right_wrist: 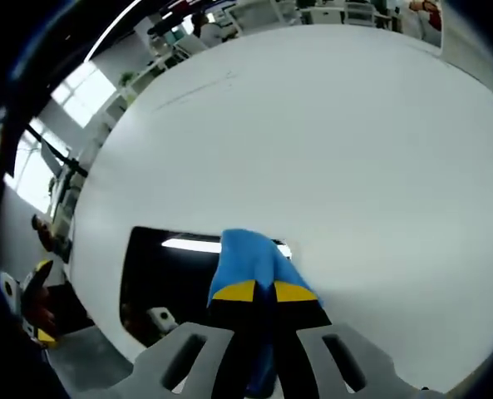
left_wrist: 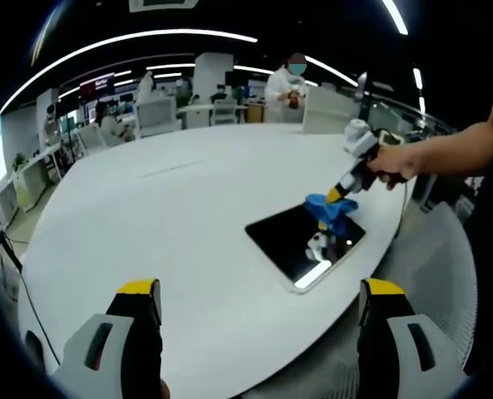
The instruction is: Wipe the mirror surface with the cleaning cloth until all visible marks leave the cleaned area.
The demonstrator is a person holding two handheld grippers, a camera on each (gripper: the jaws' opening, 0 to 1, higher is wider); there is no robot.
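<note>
While the wide white oval table (left_wrist: 179,216) is bearing the dark rectangular mirror (left_wrist: 292,241) near its edge, wiping is judged under way; the blue cleaning cloth (right_wrist: 250,259) is being pinched by the right gripper (right_wrist: 263,293) onto the glass; a sweep across unwiped glass is being called for next; the left gripper (left_wrist: 258,301) is being held agape, well apart.

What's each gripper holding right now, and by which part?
The right gripper pinches the blue cloth by its bunched near end, pressing it on the mirror. The left gripper is open and holds nothing.
</note>
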